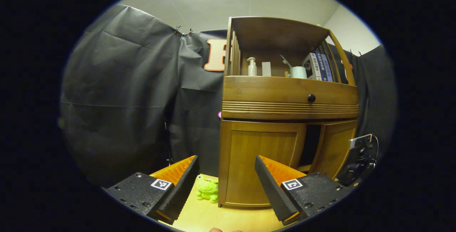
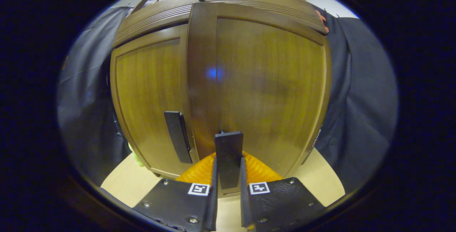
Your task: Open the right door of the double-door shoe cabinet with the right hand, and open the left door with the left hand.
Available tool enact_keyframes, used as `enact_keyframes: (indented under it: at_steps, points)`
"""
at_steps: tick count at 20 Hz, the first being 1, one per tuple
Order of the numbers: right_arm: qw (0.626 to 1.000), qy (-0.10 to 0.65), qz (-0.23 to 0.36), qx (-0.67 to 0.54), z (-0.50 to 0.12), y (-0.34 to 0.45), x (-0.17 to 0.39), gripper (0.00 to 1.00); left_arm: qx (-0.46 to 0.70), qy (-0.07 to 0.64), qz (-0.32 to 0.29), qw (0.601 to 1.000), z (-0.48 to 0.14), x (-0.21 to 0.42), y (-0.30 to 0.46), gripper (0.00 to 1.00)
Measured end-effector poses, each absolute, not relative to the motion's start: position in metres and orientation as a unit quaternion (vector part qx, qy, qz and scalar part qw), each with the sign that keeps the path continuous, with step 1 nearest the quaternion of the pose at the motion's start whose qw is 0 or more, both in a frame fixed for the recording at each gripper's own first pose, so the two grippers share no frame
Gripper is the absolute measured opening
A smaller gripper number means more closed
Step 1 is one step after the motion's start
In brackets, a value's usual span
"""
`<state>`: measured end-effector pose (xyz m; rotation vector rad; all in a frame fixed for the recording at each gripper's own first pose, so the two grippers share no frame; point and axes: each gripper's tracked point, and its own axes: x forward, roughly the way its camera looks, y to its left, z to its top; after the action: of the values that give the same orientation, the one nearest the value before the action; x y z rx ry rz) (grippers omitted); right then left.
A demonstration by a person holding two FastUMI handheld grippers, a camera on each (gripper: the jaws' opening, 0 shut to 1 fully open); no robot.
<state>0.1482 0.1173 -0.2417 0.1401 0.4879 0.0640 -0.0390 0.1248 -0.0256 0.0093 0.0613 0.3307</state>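
A: L gripper doing what?
B: Hanging wide open, gripping nothing, facing left door, which is sitting closed at 6 o'clock.
A: R one?
B: R gripper is clamping right door's handle at 6, prob. for pulling; right door looking ajar.
A: Shelf?
B: Holding pump bottle, books.

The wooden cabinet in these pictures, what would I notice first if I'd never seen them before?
Probably the right tongs, pinching the dark handle of the cabinet's right door, which stands a little open. In the left gripper view, the cabinet rises ahead of the wide-open left tongs, with a bottle and books on its top shelf. A green frog toy sits beside its foot.
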Motion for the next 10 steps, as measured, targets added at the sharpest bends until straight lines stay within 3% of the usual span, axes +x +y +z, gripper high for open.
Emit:
enact_keyframes:
  at_steps: [10]
  points:
    - [0.968, 0.241, 0.015, 0.066, -0.24, 0.114, 0.147, 0.26, -0.013, 0.04, 0.088, 0.995, -0.038, -0.028, 0.076, 0.97]
